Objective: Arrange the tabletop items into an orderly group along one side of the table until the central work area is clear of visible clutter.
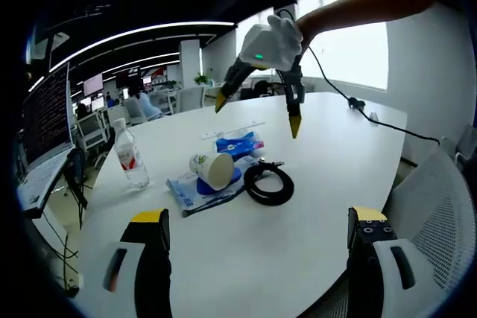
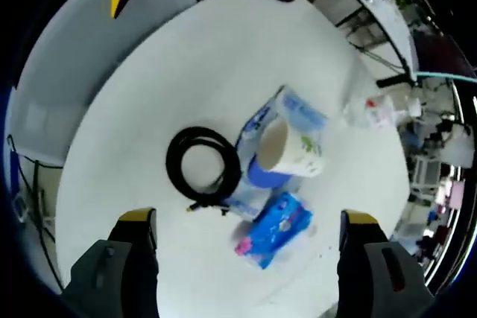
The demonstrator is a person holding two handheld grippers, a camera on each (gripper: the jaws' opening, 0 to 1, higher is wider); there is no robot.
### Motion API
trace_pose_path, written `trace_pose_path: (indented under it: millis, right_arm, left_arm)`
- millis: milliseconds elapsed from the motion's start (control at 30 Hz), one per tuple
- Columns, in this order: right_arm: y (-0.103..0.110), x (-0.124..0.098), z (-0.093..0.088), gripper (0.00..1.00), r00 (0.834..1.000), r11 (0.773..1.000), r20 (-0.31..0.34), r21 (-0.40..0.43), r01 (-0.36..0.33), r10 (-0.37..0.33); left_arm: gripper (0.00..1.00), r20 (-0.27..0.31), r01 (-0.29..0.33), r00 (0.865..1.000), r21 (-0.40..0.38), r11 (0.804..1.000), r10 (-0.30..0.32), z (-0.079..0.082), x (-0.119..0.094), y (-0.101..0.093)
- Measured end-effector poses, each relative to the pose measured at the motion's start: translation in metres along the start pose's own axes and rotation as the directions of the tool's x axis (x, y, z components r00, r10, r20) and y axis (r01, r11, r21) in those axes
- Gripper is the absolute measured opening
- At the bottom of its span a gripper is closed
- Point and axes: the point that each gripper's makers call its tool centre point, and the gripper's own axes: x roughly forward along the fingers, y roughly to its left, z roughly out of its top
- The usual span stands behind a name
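Note:
On the white table (image 1: 246,258) a paper cup (image 1: 212,169) lies on its side over a blue disc (image 1: 227,182) and a clear plastic packet (image 1: 185,193). A black coiled cable (image 1: 269,184) sits just right of them, a blue tissue pack (image 1: 240,143) behind, and a water bottle (image 1: 130,156) stands to the left. My left gripper (image 1: 258,217) is open near the table's front edge. My right gripper (image 1: 258,113), in a gloved hand, hangs open above the pile. From above I see the cup (image 2: 291,147), cable (image 2: 203,163), tissue pack (image 2: 274,230) and bottle (image 2: 376,113) beyond my right gripper (image 2: 250,219).
A thin white strip (image 1: 231,130) lies behind the tissue pack. A black cord (image 1: 373,117) trails over the table's right side. A mesh chair (image 1: 440,206) stands at the right edge and a monitor (image 1: 45,117) at the left. Bare tabletop (image 2: 149,72) surrounds the pile.

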Motion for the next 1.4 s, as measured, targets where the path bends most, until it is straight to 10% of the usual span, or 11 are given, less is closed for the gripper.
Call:
trace_pose_path:
  millis: [733, 1400]
  right_arm:
    - [-0.005, 0.016, 0.009, 1.0, 0.998, 0.941, -0.065, -0.335, -0.047, 0.027]
    - [-0.038, 0.054, 0.028, 1.0, 0.999, 0.739, -0.045, -0.674, -0.019, -0.016]
  left_arm:
    - [0.99, 0.01, -0.006, 1.0, -0.005, 1.0, 0.006, 0.001, 0.0, 0.002]
    - [0.99, -0.019, 0.007, 1.0, 0.015, 1.0, -0.007, -0.003, 0.002, -0.001]
